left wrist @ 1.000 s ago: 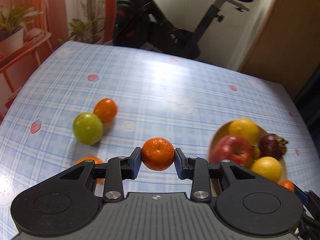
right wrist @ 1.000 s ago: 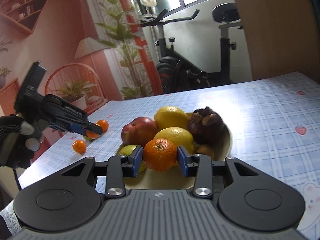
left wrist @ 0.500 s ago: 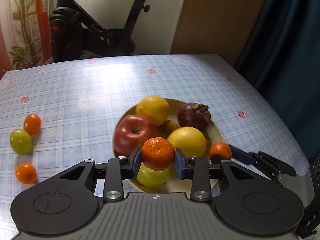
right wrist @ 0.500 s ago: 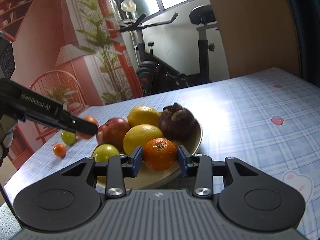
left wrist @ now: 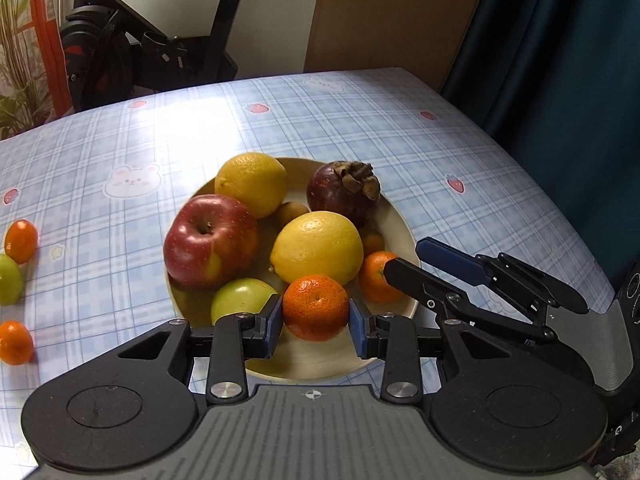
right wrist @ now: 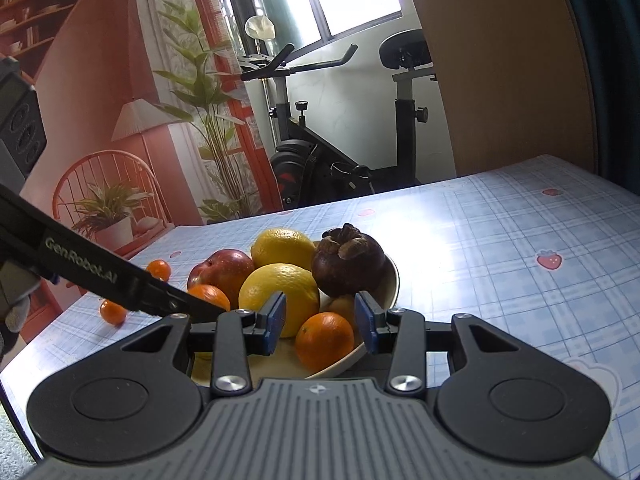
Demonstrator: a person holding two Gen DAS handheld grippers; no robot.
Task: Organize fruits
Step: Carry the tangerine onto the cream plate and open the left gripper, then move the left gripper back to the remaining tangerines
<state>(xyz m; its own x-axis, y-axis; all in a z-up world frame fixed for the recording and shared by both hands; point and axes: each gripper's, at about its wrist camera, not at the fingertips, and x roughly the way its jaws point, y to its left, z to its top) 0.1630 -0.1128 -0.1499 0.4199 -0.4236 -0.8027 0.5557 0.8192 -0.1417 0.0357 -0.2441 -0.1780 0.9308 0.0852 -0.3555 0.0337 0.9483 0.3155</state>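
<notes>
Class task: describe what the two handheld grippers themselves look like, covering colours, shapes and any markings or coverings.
Both the left gripper and the right gripper are black, with blue pads on two straight fingers, silver pivot screws, round discs and a grey ribbed centre plate. The left gripper's arm bears white "GenRobot.AI" lettering in the right wrist view. The hand holding it wears a grey glove.

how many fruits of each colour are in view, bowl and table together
orange: 4 (one in the left hand-held gripper, one in the bowl, two on the table)
yellow: 2
green: 2
red: 1
dark purple: 1
small brown: 2
total: 12
</notes>
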